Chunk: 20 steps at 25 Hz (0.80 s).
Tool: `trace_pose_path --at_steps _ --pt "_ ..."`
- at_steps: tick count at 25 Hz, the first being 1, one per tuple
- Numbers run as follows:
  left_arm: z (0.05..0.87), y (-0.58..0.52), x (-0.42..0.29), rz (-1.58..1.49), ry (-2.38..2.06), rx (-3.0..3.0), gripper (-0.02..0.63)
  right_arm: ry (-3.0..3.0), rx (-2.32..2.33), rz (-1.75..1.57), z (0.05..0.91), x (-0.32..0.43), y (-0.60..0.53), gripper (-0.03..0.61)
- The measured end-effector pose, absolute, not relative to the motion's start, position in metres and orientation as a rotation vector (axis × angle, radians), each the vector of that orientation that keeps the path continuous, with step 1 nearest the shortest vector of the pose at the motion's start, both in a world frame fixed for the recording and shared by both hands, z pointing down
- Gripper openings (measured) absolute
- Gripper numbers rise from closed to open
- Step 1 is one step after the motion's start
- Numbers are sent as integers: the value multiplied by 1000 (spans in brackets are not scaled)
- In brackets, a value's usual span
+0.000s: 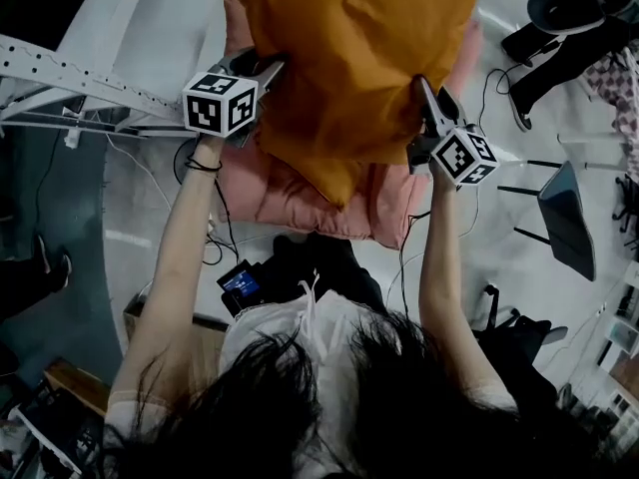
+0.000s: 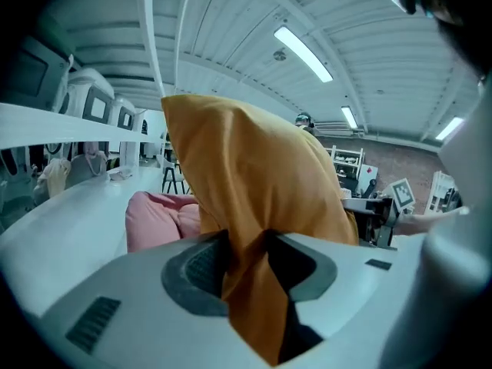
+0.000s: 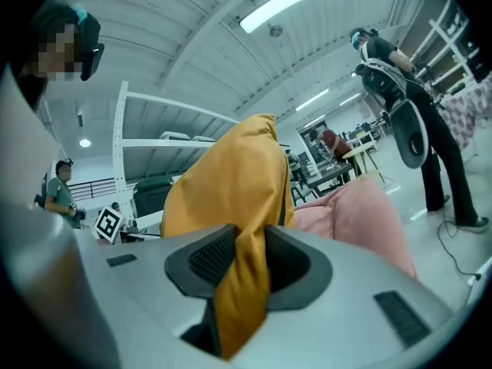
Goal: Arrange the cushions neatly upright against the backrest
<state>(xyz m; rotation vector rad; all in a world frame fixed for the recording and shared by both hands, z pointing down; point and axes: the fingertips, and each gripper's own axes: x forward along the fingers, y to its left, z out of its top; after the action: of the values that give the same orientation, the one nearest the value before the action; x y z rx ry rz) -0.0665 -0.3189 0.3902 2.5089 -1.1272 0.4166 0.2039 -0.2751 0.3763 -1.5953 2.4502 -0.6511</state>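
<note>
An orange cushion [image 1: 349, 58] hangs in the air between both grippers. My left gripper [image 1: 262, 76] is shut on its left edge, with orange fabric [image 2: 250, 283] pinched between the pads. At the cushion's right edge my right gripper [image 1: 423, 96] is shut as well, a fold of orange cloth [image 3: 242, 283] squeezed in its jaws. A pink cushion [image 1: 300, 200] lies below and behind the orange one; it also shows in the left gripper view [image 2: 157, 217] and the right gripper view [image 3: 361, 214]. The sofa seat and backrest are mostly hidden by the lifted cushion.
A white metal rack [image 1: 70, 83] stands at the left. Cables [image 1: 215, 247] and a small device [image 1: 240, 282] lie on the floor near my feet. A black office chair [image 1: 569, 3] and a folding stand [image 1: 564, 218] are at the right. People [image 3: 400, 75] stand in the background.
</note>
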Motion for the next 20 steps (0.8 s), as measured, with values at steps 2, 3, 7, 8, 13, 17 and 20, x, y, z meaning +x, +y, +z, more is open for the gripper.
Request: trace_pose_path --at_steps 2,3,7,8,13,17,20 --pt "393 -339 -57 440 -1142 2516 169 2392 -1616 -667 388 213 -287 130" --pt "396 -349 -53 450 -1152 2518 169 2366 -1626 -676 395 217 -294 130" --pt "412 -381 -38 479 -1190 2527 166 2277 -1669 -706 425 231 -317 130" --pt "417 -389 -33 472 -1194 2528 164 2258 -1679 -708 432 236 -322 130" --pt "430 -412 -14 343 -1215 2538 160 2195 -1703 -681 446 253 -334 132" --pt "452 -413 -21 262 -1259 2517 155 2233 -1669 -682 469 245 -337 131" --pt "484 -402 -28 286 -1253 2469 152 2291 -1644 -767 502 236 -329 132"
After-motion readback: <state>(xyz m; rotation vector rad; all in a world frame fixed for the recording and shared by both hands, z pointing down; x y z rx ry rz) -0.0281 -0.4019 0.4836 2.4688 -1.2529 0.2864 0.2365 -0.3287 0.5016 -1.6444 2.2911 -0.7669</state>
